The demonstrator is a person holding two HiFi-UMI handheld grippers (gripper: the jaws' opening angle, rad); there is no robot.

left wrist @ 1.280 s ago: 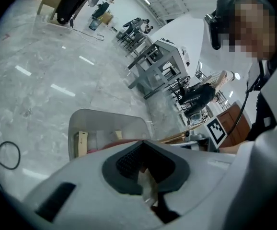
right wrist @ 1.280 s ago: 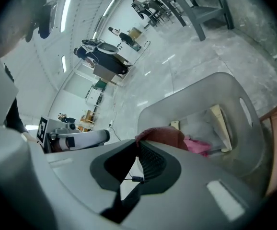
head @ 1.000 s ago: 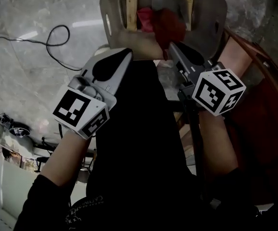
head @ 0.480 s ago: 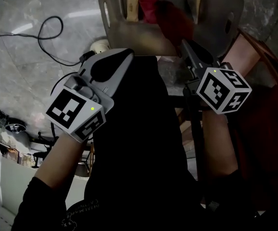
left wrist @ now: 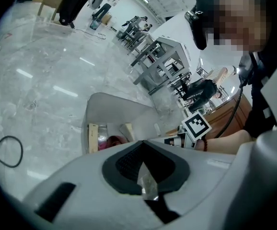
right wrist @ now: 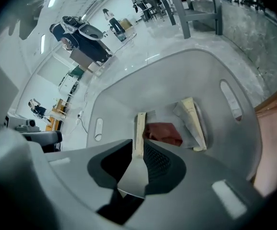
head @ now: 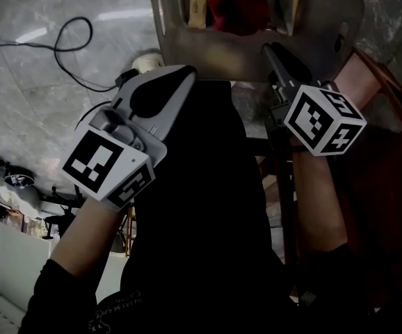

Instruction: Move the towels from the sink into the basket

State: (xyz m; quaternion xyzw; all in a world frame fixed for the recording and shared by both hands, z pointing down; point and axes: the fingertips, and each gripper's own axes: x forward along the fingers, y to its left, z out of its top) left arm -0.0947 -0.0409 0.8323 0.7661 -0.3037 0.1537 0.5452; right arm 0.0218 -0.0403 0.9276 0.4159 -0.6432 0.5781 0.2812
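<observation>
The right claw is released and empty, its jaws opening, with only a pale wooden slat seen through the gap. Just past its tips, at 12 o'clock, the red towel lies crumpled on the bottom of the grey basket, between that slat and a second one at 2 o'clock. The towel touches no pad.

The left claw is clenched on nothing: its dark pads meet at the tips.

Only the right gripper view shows the whole basket – both handle slots, the full floor of it. The head view cuts the basket off at its top edge and shows the towel as a dark red lump at 12 o'clock. The left gripper view catches just a pinkish corner of the towel at 9 o'clock over its own housing, but it alone shows the right gripper's marker cube from the side, at 3 o'clock.

In the head view both forearms reach forward from dark sleeves, claws pointing to 12 o'clock. The right sits at the basket's near wall; the left hangs short of it, at 10 o'clock from the body. A black cable loops on the marbled floor at 10 o'clock.
</observation>
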